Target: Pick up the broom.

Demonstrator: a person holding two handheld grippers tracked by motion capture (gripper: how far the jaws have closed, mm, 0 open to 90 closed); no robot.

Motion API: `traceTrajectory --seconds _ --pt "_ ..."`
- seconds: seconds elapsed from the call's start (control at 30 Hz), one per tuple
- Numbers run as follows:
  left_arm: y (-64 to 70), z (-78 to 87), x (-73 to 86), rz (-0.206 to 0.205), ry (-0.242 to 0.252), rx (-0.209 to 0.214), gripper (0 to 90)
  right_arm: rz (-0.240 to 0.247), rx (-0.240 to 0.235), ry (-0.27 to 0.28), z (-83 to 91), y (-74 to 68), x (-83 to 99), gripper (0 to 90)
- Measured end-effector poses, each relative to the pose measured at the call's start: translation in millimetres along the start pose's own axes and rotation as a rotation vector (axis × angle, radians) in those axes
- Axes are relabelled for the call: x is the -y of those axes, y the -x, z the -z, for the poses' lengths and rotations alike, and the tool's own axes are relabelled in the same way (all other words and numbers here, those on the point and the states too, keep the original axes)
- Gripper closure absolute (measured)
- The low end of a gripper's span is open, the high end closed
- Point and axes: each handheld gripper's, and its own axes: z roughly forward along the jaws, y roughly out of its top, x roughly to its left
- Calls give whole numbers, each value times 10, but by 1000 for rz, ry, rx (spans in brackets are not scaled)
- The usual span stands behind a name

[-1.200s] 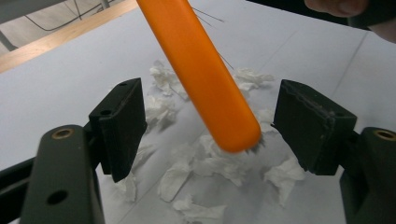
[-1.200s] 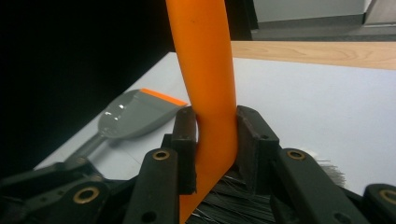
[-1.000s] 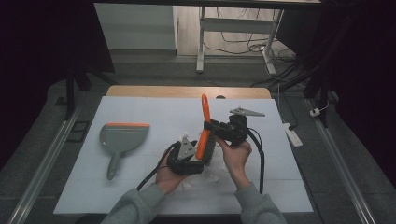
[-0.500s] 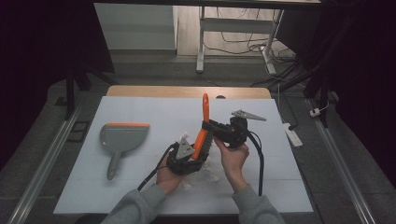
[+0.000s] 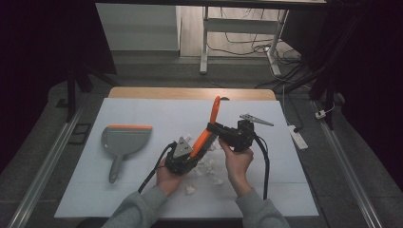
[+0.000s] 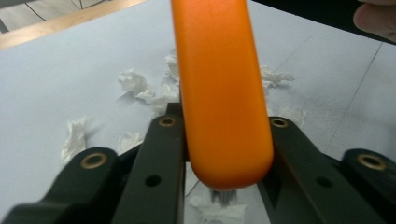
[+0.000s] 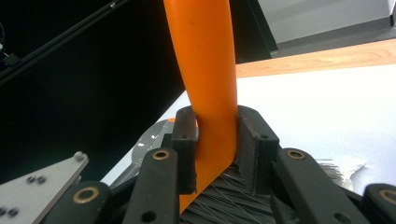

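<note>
An orange brush [image 5: 212, 118] with dark bristles is held up over the middle of the white table [image 5: 142, 114], its handle slanting up and away. My right gripper [image 5: 211, 129] is shut on the brush's neck [image 7: 210, 70], just above the bristles. My left gripper [image 5: 195, 151] sits lower and to the left. Its jaws stand on either side of the brush's rounded orange end [image 6: 219, 93] and press against it. Crumpled white paper scraps [image 5: 207, 164] lie on the table under the brush, and several scraps [image 6: 140, 86] lie beyond the left jaws.
A grey dustpan [image 5: 124, 137] with an orange edge lies on the table's left side, handle pointing toward the person; part of the dustpan [image 7: 149, 140] shows behind the right jaws. The table's wooden far edge [image 5: 190, 93] borders a dark floor with cables.
The brush handle has leaned slightly to the right. Both hands and grippers have stayed almost in place.
</note>
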Motion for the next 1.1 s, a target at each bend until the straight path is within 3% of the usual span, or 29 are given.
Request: traceTrajectory --seconds 0.1,0.33,0.4,0.47,0.57,0.67,0.73,0.77,0.8,0.93,0.97,1.1 --pt "-40 25 -7 0 0 3 793 -18 -16 3 2 5 1 697" --pt "-133 60 -24 5 -31 37 795 14 6 -21 -13 -18 1 664" --pt "-166 78 -33 13 -36 47 796 22 12 -25 -17 -27 -5 633" --pt "-225 112 -44 26 -31 65 796 35 24 -33 -5 -31 -34 523" --pt "-388 222 -81 45 -55 98 796 51 38 -40 55 5 -80 472" --pt "-469 282 -91 45 -79 112 796 88 33 -109 113 63 -138 417" --pt "-567 343 -102 34 -133 139 795 123 33 -148 152 96 -155 391" --pt "-567 343 -102 34 -133 139 795 123 33 -148 152 96 -155 391" --pt "-584 361 -104 21 -148 139 795 160 24 -192 178 132 -159 378" --pt "-633 425 -112 -4 -196 165 795 206 7 -228 227 156 -145 369" --pt "-638 438 -114 -6 -199 168 795 244 9 -251 248 154 -128 366" --pt "-657 488 -141 -26 -219 180 795 287 2 -306 275 149 -96 354"
